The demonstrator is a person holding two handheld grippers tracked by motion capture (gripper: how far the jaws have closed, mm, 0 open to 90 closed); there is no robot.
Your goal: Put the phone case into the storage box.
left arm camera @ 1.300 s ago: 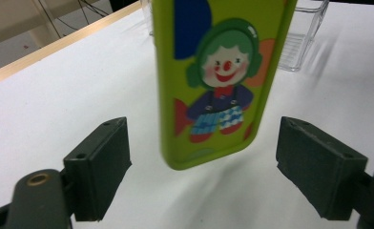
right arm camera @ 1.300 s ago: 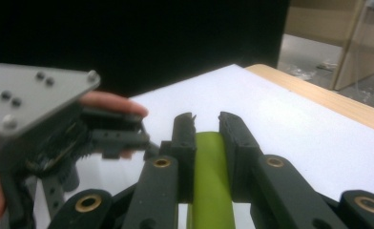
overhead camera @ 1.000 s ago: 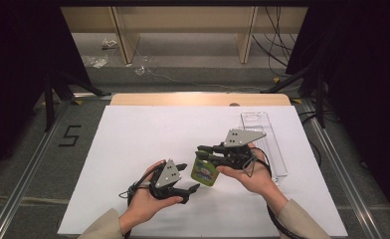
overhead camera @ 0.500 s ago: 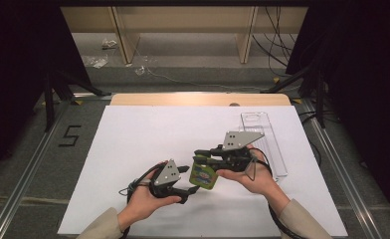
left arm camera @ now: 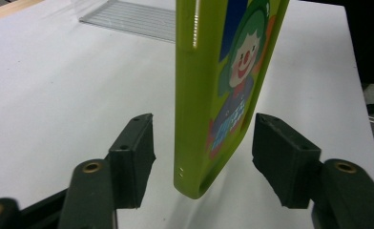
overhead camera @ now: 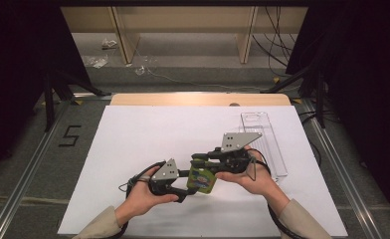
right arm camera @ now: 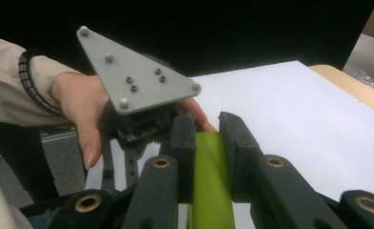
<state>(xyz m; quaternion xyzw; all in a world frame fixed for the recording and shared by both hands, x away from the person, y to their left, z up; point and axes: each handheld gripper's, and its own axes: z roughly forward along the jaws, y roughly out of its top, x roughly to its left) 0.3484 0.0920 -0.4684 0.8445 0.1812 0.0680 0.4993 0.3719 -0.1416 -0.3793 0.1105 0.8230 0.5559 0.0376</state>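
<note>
Near the worktop's (overhead camera: pixel 133 134) front edge, the right gripper (overhead camera: pixel 203 157) clenched the green phone case (overhead camera: pixel 201 179); the left gripper's (overhead camera: pixel 187 185) jaws, just closing, flanked it without touching.

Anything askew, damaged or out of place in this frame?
Nothing stands out. The green phone case looks intact, clamped in the right hand-held gripper, between the left hand-held gripper jaws, which have just been closing but don't touch it. The clear tray lies flat on the table.
</note>
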